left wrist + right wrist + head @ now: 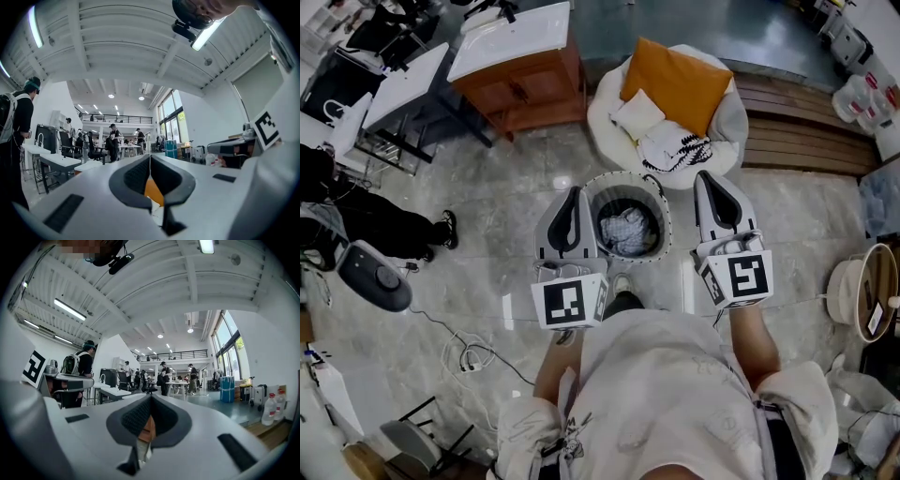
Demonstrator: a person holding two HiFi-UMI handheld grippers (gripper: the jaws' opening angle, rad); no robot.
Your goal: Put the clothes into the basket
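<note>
The basket (630, 175) stands on the floor just in front of the person's feet. A crumpled pale bundle of clothes (626, 231) already lies at the bottom of it.

The left gripper (574, 191) is held over the basket's left rim, and the right gripper (706, 176) is just off the basket's right side. Both point level and away from the person. Each gripper view shows its jaws closed pad against pad with nothing between them, so both are empty.

Just beyond the basket is a round white chair (729, 122). On it are an orange cushion (677, 82), a small white cushion (637, 114) and a black-and-white patterned cloth (677, 150), which lies on the edge of the seat nearest the basket. That cloth looks like the one piece still to be moved, though I cannot tell whether it is a garment or a throw.

It should be light, limp and easy to crush. It will sag and trail from whatever point is pinched, and it will not slip much on the ribbed pads. The best hold is probably a raised fold near its middle, taken deep in the jaws, so that less of it hangs down to catch the basket's rim. Either gripper's jaws must open before they can take it.
</note>
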